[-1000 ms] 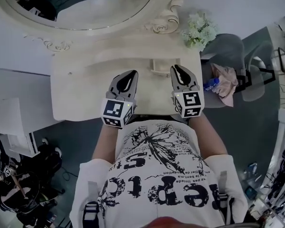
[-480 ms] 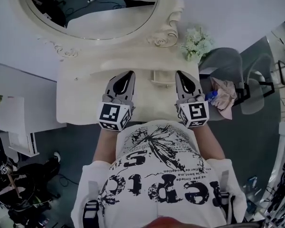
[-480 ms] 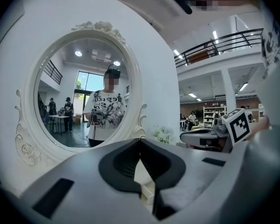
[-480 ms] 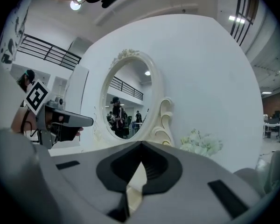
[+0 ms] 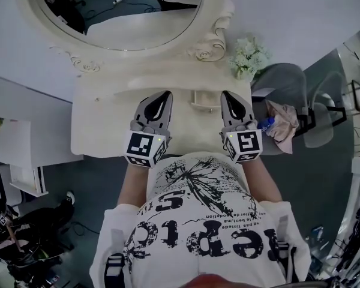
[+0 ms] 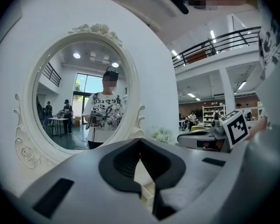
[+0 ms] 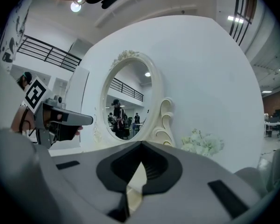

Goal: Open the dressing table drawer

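The cream dressing table [image 5: 102, 125] stands under an oval mirror [image 5: 108, 11]. Its front, where a drawer would be, is hidden below the tabletop edge and my body. A small cream box-like fitting [image 5: 202, 98] sits on the tabletop between my two grippers. My left gripper [image 5: 164, 95] hovers over the tabletop's middle, shut with nothing in it; its jaw tips meet [image 6: 140, 140] in front of the mirror [image 6: 79, 97]. To the right of the fitting my right gripper [image 5: 228, 95] is also shut and empty, its tips closed [image 7: 141, 143]. Both point level at the mirror.
White flowers [image 5: 249, 56] stand at the table's back right corner. A grey chair [image 5: 288, 83] with a crumpled cloth [image 5: 285, 116] and a blue bottle [image 5: 265, 123] is close on the right. A white shelf unit [image 5: 18, 155] stands to the left.
Both grippers have lifted a little above the tabletop and now point more level. In the last half second they have kept still.
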`<move>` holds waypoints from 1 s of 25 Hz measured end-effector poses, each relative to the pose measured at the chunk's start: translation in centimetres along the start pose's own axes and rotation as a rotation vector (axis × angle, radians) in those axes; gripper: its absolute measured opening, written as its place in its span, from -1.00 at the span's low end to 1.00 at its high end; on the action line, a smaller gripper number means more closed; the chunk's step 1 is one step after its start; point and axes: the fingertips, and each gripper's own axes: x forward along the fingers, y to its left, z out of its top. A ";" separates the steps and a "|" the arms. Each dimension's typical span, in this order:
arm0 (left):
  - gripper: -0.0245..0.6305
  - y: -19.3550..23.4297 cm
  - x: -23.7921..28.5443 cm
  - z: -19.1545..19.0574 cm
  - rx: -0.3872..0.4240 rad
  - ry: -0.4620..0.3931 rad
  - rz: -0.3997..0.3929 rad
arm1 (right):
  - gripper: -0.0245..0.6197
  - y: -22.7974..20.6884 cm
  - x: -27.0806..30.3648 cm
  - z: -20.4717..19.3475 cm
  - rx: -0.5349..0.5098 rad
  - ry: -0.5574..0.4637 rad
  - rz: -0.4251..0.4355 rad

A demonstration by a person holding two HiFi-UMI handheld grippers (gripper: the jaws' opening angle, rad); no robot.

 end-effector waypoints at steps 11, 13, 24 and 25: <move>-0.87 0.1 0.4 -0.4 -0.007 0.009 -0.016 | -0.87 0.4 0.4 0.1 0.010 0.006 0.003; -0.87 0.2 0.5 -0.4 -0.007 0.009 -0.017 | -0.87 0.4 0.4 0.0 0.010 0.008 0.002; -0.87 0.7 0.6 -0.7 -0.016 0.013 -0.025 | -0.87 0.9 0.5 1.3 -0.004 -0.019 -0.006; -0.86 0.8 0.6 -0.7 -0.016 0.013 -0.025 | -0.87 1.0 0.6 1.5 -0.008 -0.022 -0.004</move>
